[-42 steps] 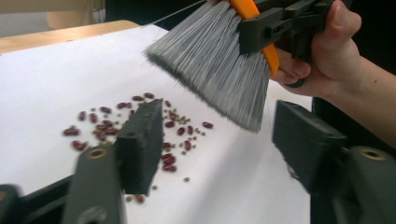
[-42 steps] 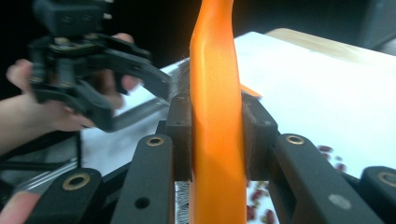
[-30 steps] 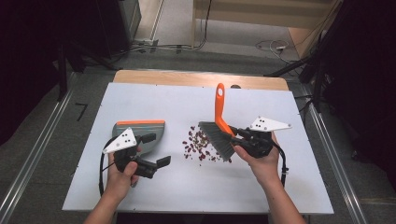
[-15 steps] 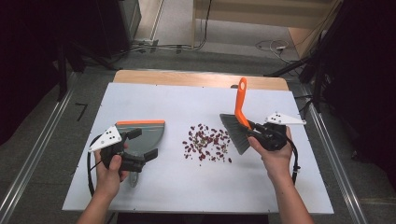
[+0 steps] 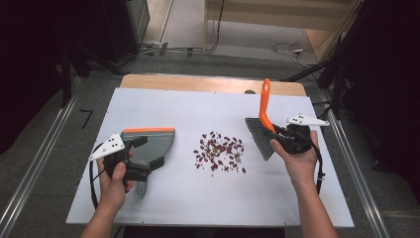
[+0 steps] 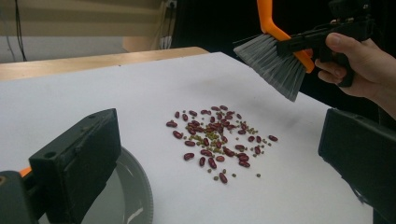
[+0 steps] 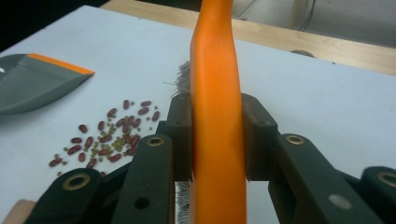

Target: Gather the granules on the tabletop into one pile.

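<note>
A pile of red beans and small green beans (image 5: 220,152) lies on the white table (image 5: 198,106). My right gripper (image 5: 277,135) is shut on the orange handle of a hand brush (image 5: 265,104). The brush's grey bristles hang just right of the pile, clear of it. In the right gripper view both pads press the orange handle (image 7: 217,116), with the beans (image 7: 107,133) beyond. A grey dustpan (image 5: 153,141) with an orange front lip lies left of the beans. My left gripper (image 5: 148,151) sits over it with its jaws wide apart, facing the beans (image 6: 217,137).
A wooden strip (image 5: 198,83) runs along the table's far edge. Metal rails (image 5: 39,163) flank the table on both sides, and cables lie on the floor behind. The dustpan's short handle (image 5: 141,189) points toward the table's near edge.
My right gripper has carried the brush to the right, off the bean pile. The pile now lies a little more spread out. The left hand and dustpan have barely shifted.
</note>
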